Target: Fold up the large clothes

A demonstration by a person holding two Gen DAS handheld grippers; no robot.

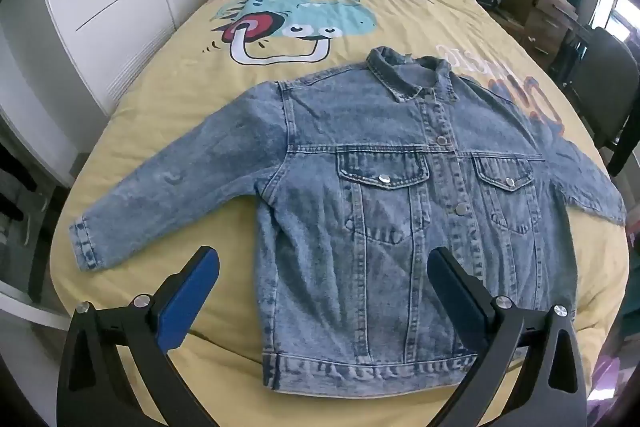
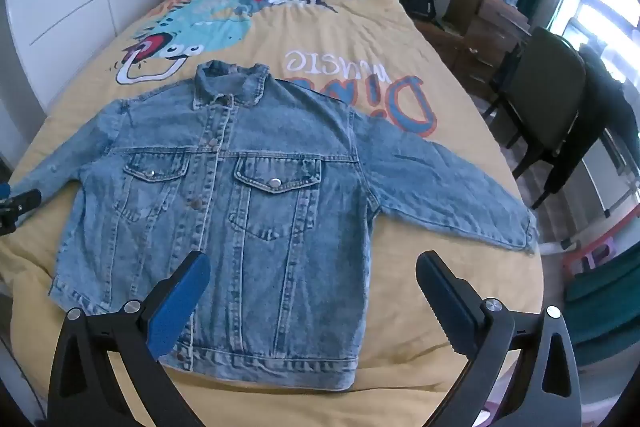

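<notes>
- Lying face-up and buttoned on a yellow cartoon-print bedspread (image 1: pixel 160 107), one faded blue denim jacket (image 1: pixel 400 187) spreads flat just ahead of both claws, collar at the far end, hem nearest them.
- Left claw (image 1: pixel 323 267) hangs released above the hem's left corner, blue-padded jaws spread wide and holding nothing; one pad sits over bare bedspread, the other over the jacket's front panel.
- Right claw (image 2: pixel 313 271) is likewise released and empty, poised over the hem's right side, one pad above denim, the other above bedspread just past the side seam.
- Handling, as a judgement: washed denim looks heavy and fairly stiff, unlikely to slip from the pads, and should hold a crease but resist tight folds; nothing fragile beyond metal buttons.
- Sensible grips appear to be the cuff of each sleeve first, out to either side of the claws, then the thick hem band directly below them.
- Count: one jacket, two sleeves outstretched, two flap chest pockets, two claws; at least three placket buttons show.
</notes>
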